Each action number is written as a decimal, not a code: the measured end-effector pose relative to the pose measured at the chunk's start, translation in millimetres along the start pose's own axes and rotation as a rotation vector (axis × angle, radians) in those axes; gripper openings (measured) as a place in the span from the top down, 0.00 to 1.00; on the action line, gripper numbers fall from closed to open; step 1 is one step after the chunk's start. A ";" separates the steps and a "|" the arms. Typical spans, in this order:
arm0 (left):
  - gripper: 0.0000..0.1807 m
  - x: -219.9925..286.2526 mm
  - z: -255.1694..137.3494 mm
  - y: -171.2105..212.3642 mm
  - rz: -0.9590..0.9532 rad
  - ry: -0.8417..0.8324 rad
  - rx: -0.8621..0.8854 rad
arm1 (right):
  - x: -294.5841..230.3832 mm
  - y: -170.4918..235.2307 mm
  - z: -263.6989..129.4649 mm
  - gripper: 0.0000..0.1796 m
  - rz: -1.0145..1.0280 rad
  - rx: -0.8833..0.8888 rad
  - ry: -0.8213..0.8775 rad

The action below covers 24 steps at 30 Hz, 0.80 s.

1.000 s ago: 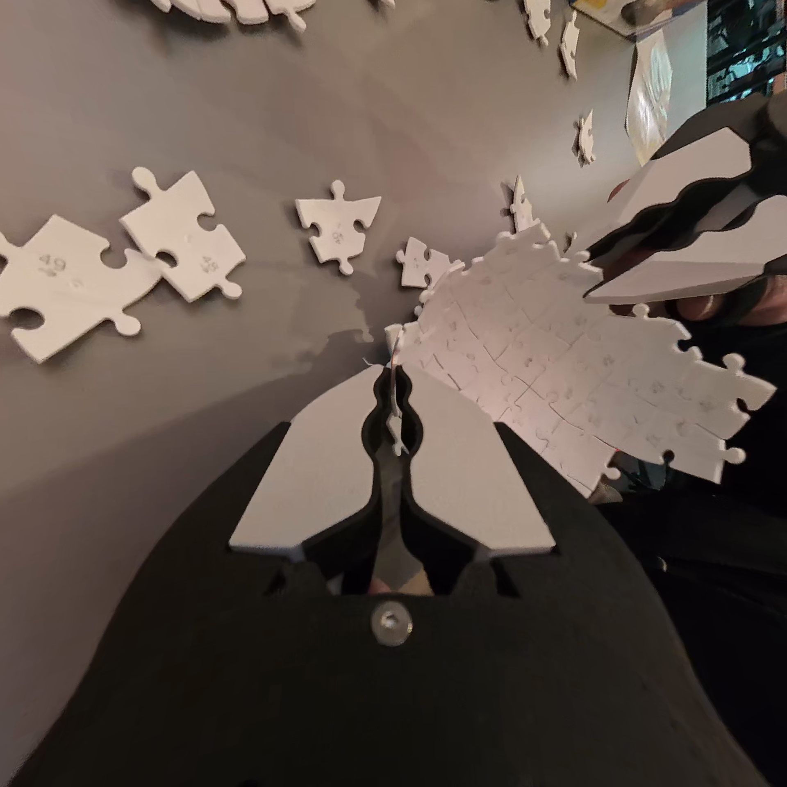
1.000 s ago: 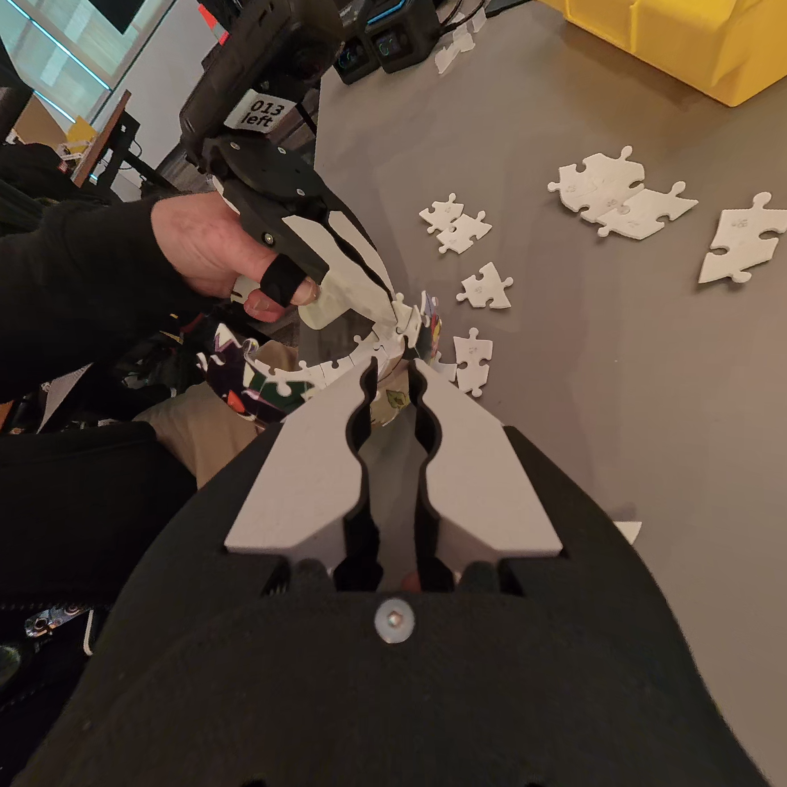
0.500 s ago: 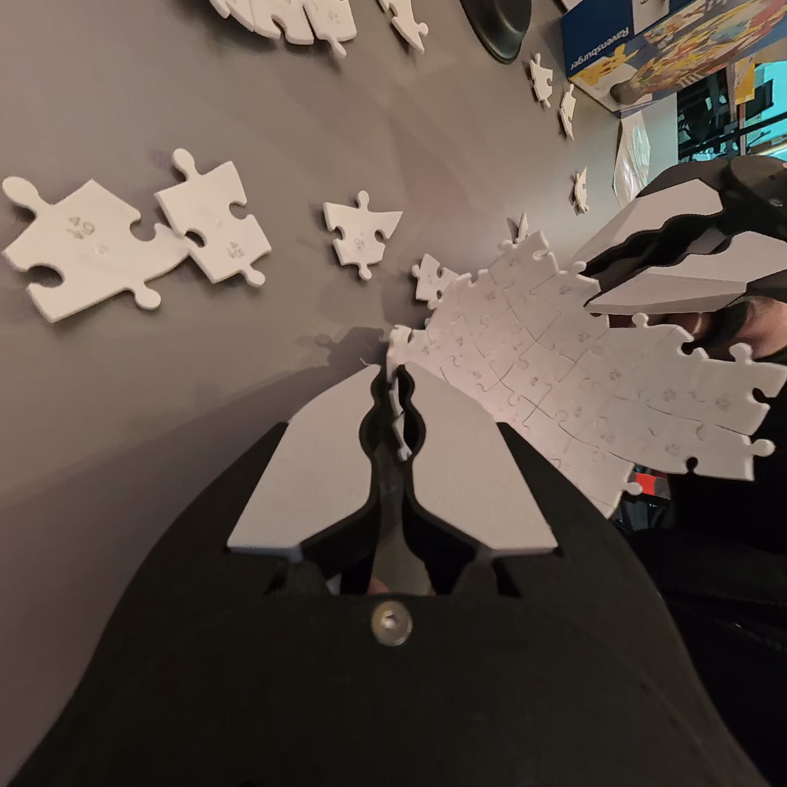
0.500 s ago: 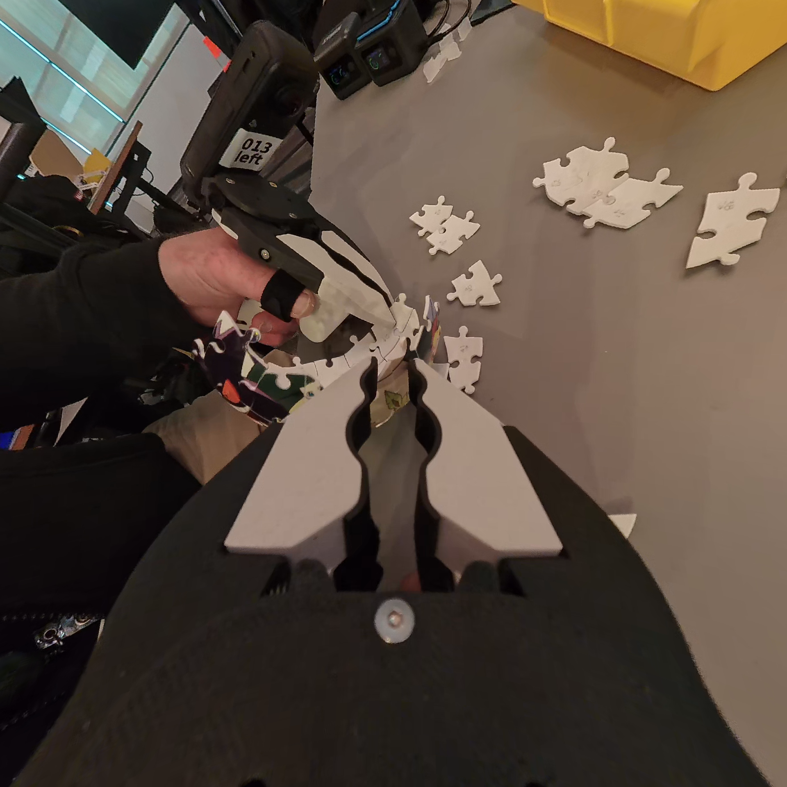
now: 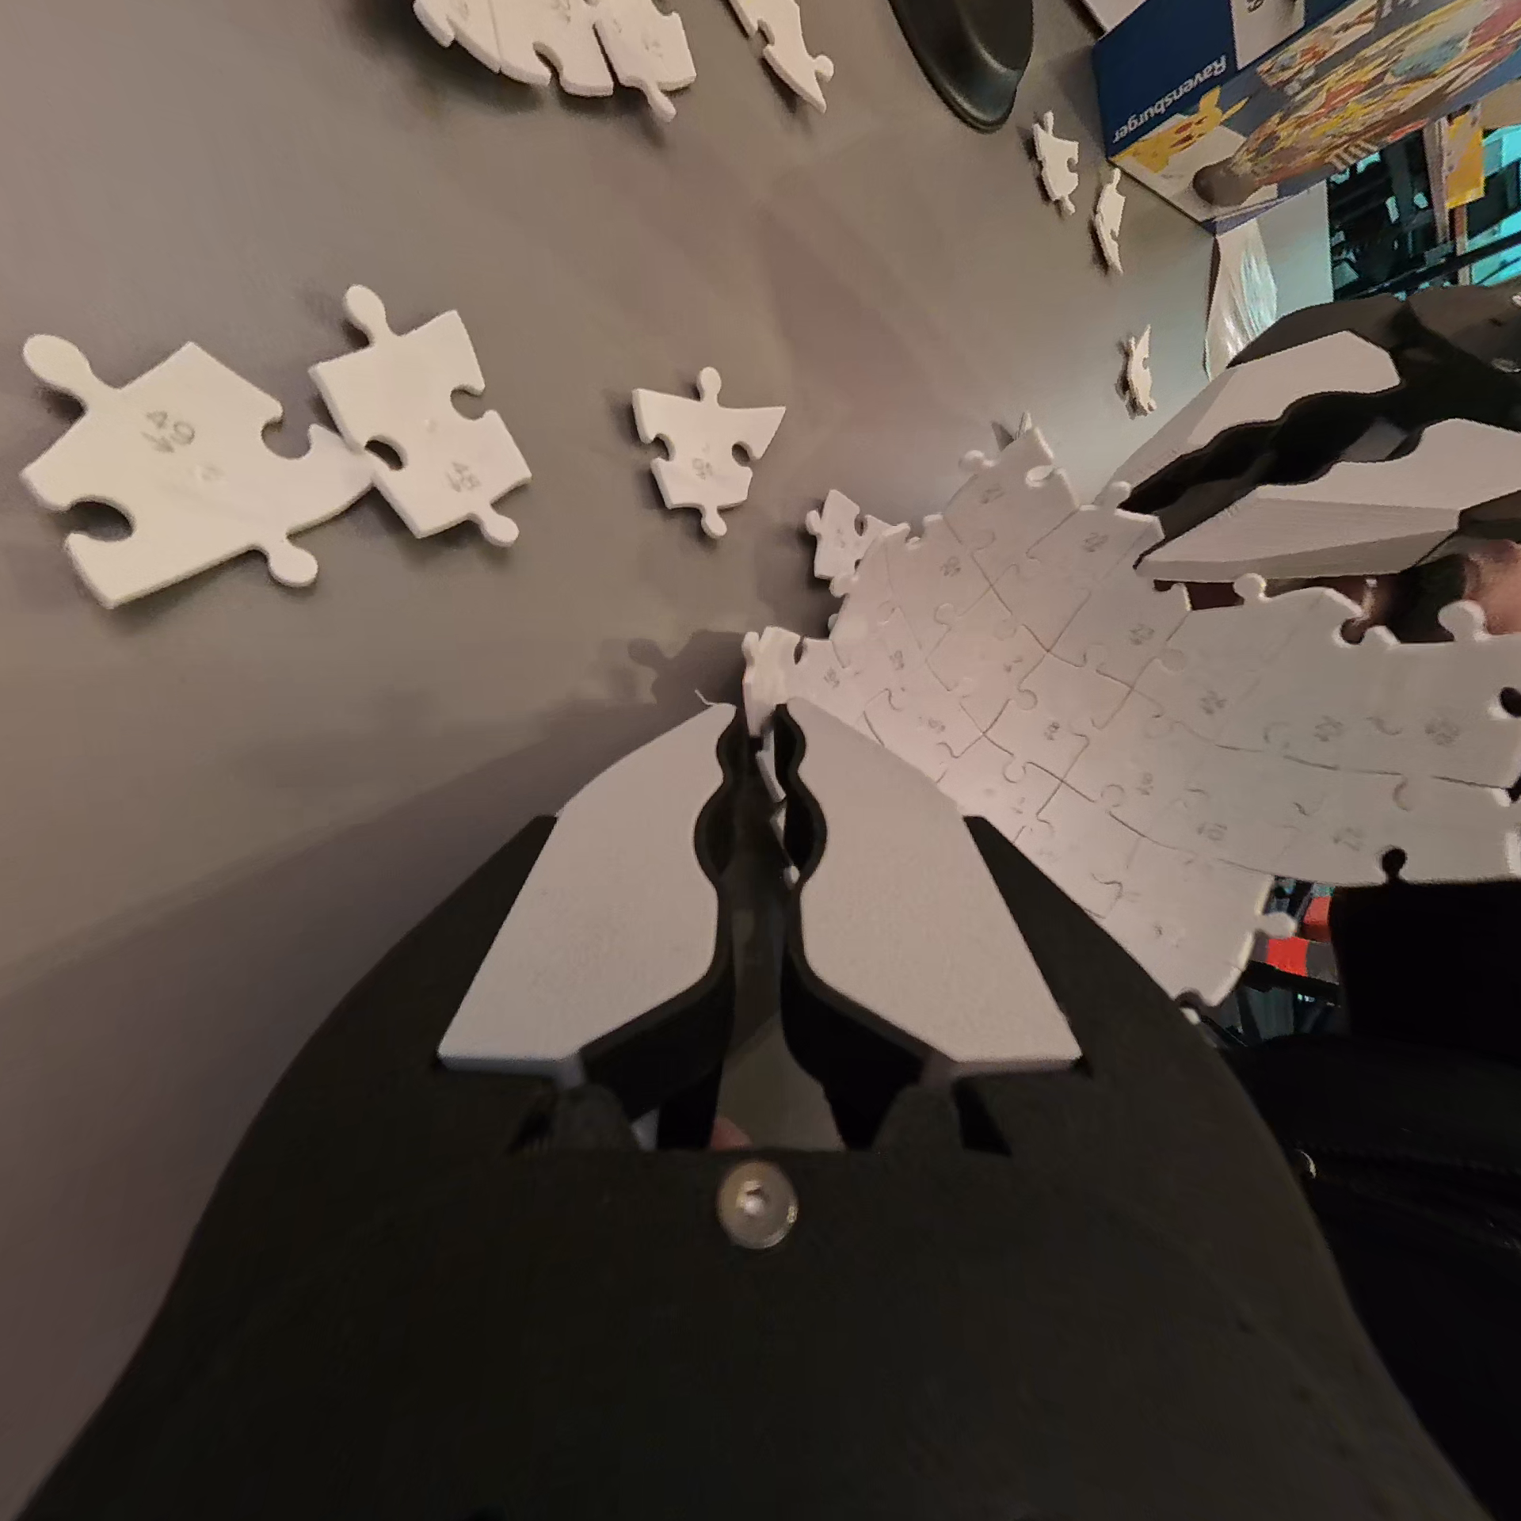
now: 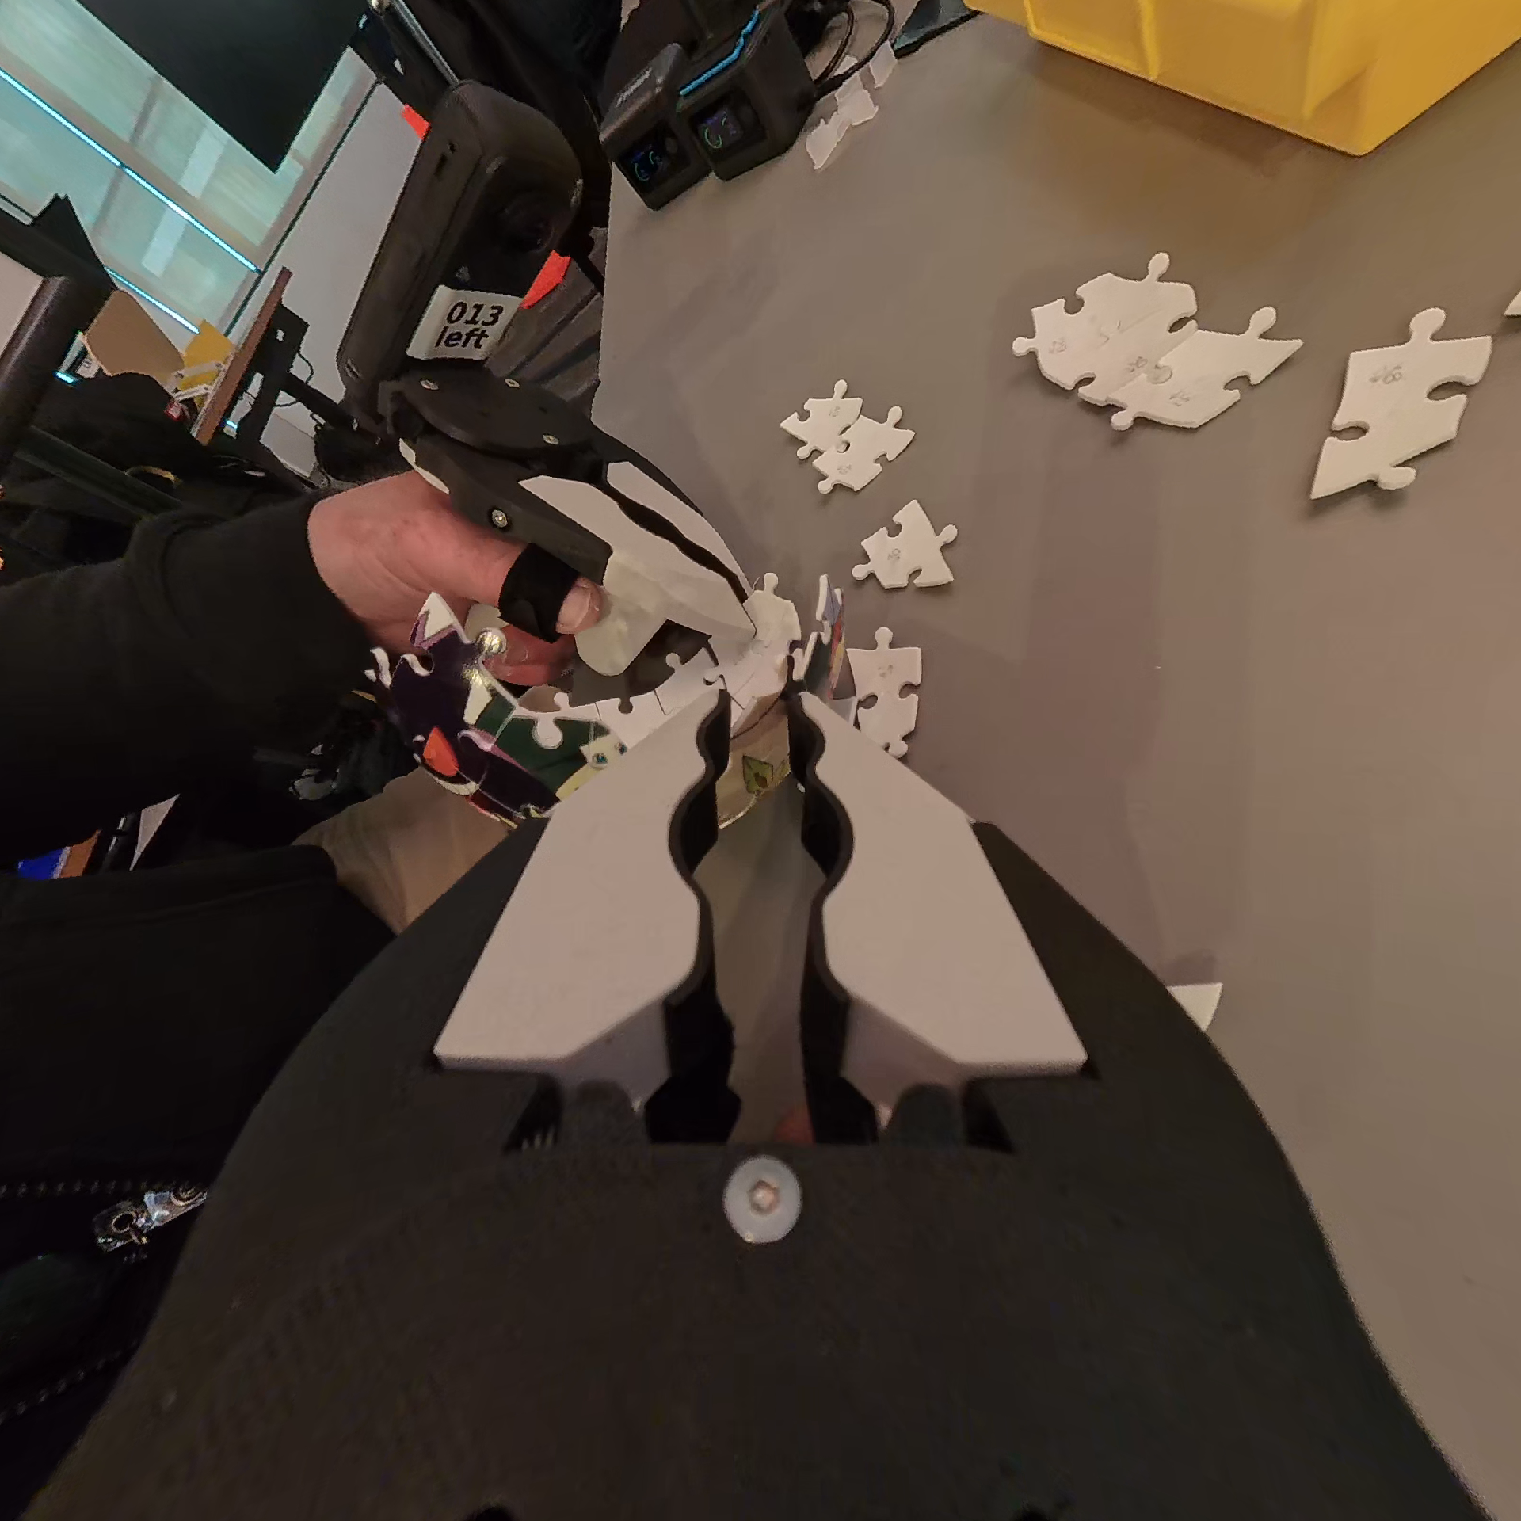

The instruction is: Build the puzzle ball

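Observation:
The partly built puzzle ball point(image 5: 1070, 700) is a curved shell of joined pieces, white inside. Its printed outside shows in the right wrist view point(image 6: 486, 741). My left gripper point(image 5: 761, 728) is shut on the shell's rim and holds it above the grey table's edge; it also shows in the right wrist view point(image 6: 753, 630). My right gripper point(image 6: 753, 700) has a narrow gap between its jaws, with its tips at the opposite rim; nothing shows between the jaws. From the left wrist view it point(image 5: 1140, 527) reaches in from the right.
Loose white pieces lie on the grey table point(image 5: 247, 782): a joined pair point(image 5: 247, 469), a single piece point(image 5: 708, 461), and more at the top. The right wrist view shows singles point(image 6: 905, 551) and a cluster point(image 6: 1152, 362). A yellow bin point(image 6: 1276, 66), puzzle box point(image 5: 1276, 90) and black dish point(image 5: 963, 58) stand farther off. Some 9 cm of space lies between my two pairs of fingers. From the left gripper's tips to the single piece point(image 5: 708, 461) is close to 6 cm. The right camera catches it too, in the right wrist view point(image 6: 898, 555).
Both grippers and the shell have shifted together, so more of the far table and the puzzle box now show. The left grip and the right jaw gap are unchanged.

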<state>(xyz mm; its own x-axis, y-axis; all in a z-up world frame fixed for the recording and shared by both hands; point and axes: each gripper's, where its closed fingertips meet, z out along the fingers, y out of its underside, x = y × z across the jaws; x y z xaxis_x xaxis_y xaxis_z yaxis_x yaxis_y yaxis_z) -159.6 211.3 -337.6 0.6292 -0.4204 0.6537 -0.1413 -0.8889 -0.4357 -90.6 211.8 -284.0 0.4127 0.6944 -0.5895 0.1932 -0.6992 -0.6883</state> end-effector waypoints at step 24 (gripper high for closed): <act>0.96 2.7 -2.8 8.5 0.107 -0.064 0.054 | -29.6 -17.4 -48.9 0.92 -0.297 0.043 0.210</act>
<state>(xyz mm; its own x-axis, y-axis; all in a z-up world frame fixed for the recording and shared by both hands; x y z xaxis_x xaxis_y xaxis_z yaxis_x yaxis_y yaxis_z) -161.3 202.1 -337.8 0.6603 -0.4987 0.5615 -0.1699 -0.8275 -0.5352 -62.7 195.1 -233.9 0.5186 0.8130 -0.2647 0.2961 -0.4612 -0.8364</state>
